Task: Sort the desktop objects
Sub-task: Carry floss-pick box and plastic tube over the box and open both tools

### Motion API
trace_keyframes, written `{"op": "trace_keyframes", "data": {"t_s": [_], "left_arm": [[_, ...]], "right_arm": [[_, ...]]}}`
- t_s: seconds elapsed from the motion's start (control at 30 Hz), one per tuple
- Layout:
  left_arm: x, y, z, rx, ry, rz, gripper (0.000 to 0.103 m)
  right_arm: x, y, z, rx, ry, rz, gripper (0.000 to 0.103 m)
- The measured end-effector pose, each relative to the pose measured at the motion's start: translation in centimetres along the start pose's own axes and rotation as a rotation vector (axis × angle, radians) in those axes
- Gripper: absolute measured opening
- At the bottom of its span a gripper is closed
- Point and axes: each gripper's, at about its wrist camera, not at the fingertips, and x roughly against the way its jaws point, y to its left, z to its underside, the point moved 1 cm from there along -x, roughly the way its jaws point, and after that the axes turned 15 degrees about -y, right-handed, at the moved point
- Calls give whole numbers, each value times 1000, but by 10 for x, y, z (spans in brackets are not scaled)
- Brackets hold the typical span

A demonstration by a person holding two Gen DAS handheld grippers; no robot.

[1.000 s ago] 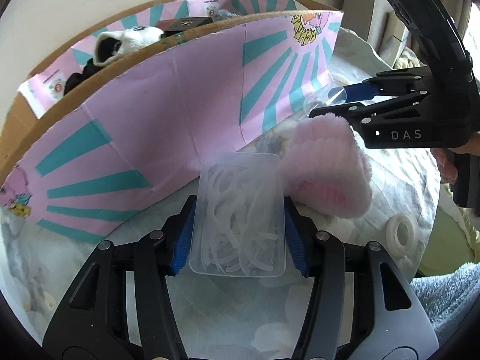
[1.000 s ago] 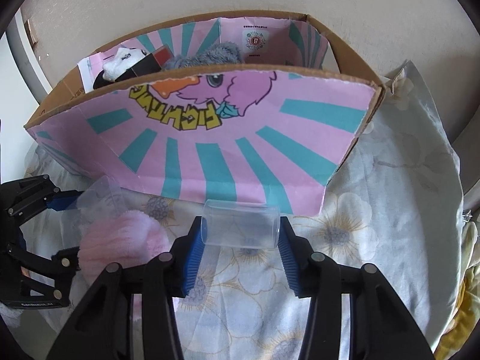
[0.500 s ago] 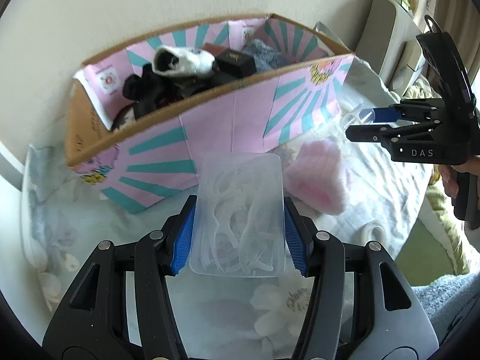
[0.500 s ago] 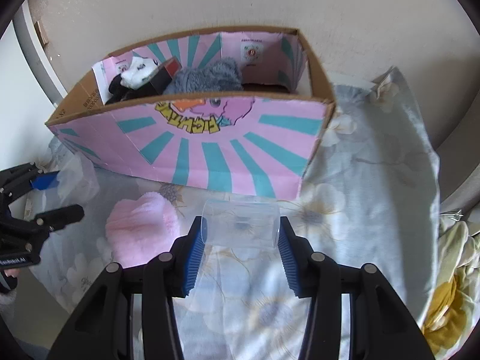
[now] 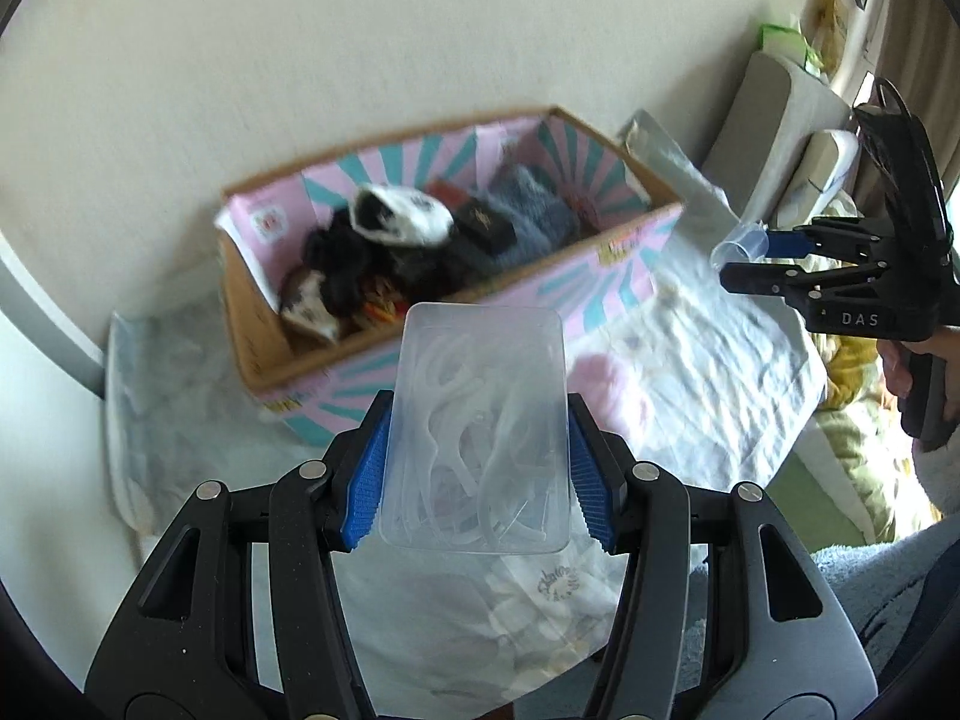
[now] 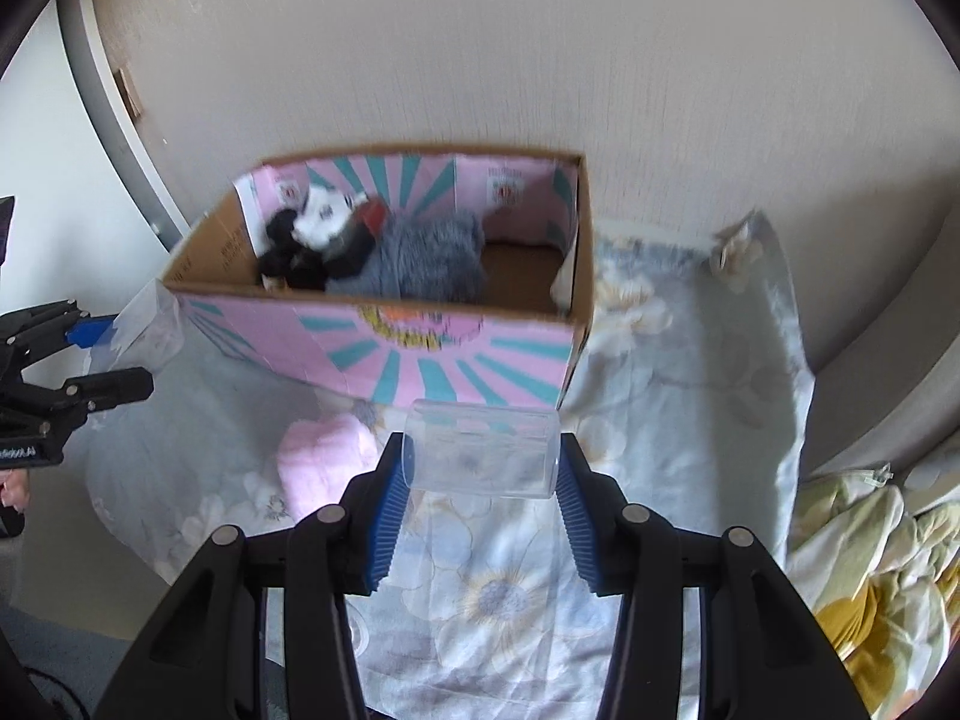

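while its blue pads clamp a clear rectangular plastic box of white floss picks (image 5: 474,438), the left gripper (image 5: 477,462) hangs above the flowered cloth (image 5: 708,360); the right gripper (image 6: 480,474) pinches a clear plastic cylinder (image 6: 483,450). beyond both jaws stands the pink-and-teal cardboard box (image 6: 420,354).

Both tongs (image 5: 477,474) (image 6: 480,501) have lifted, so the box's (image 6: 420,354) contents now show.
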Motion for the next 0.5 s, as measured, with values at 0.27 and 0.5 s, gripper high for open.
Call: {"op": "trace_keyframes", "data": {"t_s": [0.27, 0.5], "left_arm": [[-5, 22, -50, -15, -40, -12, 51], [-48, 33, -86, -32, -4, 11, 51]], "right_arm": [[2, 3, -42, 38, -60, -26, 44], [-32, 16, -79, 108, -31, -77, 44]]}}
